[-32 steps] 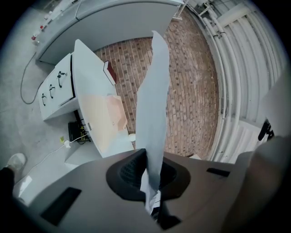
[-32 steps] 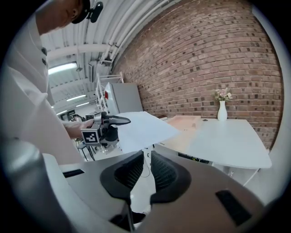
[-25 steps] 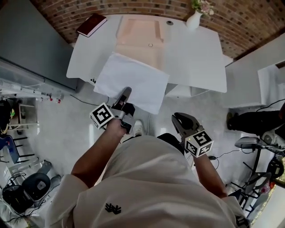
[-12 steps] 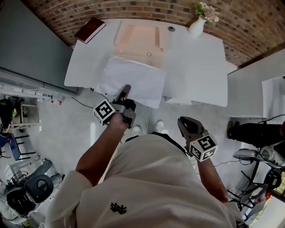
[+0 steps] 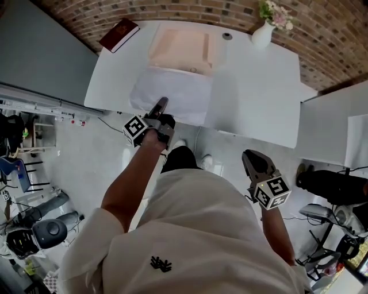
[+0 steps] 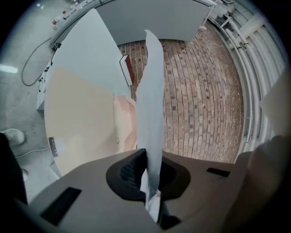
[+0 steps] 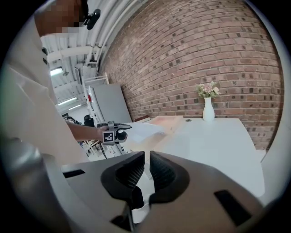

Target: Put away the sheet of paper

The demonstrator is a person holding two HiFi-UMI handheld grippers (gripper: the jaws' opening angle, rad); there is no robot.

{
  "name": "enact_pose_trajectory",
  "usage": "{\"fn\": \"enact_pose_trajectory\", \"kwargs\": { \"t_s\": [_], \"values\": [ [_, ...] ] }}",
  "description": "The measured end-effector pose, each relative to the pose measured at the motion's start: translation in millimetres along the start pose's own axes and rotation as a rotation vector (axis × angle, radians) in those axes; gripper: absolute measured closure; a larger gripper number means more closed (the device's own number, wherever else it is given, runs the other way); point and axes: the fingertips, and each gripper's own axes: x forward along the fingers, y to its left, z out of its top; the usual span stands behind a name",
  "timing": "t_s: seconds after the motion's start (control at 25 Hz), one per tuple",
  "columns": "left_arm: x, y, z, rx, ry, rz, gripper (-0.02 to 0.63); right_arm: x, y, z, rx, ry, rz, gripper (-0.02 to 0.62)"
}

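- Head view: left gripper is clamped on the sheet of paper, which lies over the table edge; the peach folder is at its 12 o'clock.
- Left gripper view: jaws pinch the sheet's edge; probably best to keep it flat and slide it forward.
- Right gripper view: right gripper has its jaws together and is empty.

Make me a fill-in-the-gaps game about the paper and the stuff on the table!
The left gripper pinches the sheet of paper; the right gripper holds ____.
The white vase has ____ in it.
The dark red book lies on a ____ of the table.
Missing words: nothing, flowers, corner.
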Motion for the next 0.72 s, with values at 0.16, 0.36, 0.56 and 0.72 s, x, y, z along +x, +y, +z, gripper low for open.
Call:
{"fn": "enact_pose_trajectory", "kwargs": {
  "t_s": [0.16,0.36,0.56,0.72],
  "values": [
    [22.4,11.5,16.6,0.006,-0.018,0.038,0.583,9.1,-20.1,7.3,0.022,-0.001,-0.025,0.537],
    [55.0,28.3,37.5,-0.016,-0.024,0.069,0.583,32.0,-30.6,31.4,0.010,-0.007,-0.048,0.538],
    [82.6,45.8,55.2,-0.040,-0.006,0.093,0.583,57.0,-32.5,58.2,-0.002,0.000,-0.065,0.538],
    [103.0,56.6,61.6,-0.059,0.011,0.100,0.583,71.1,-38.6,72.4,0.013,0.005,-0.086,0.538]
  ]
}}
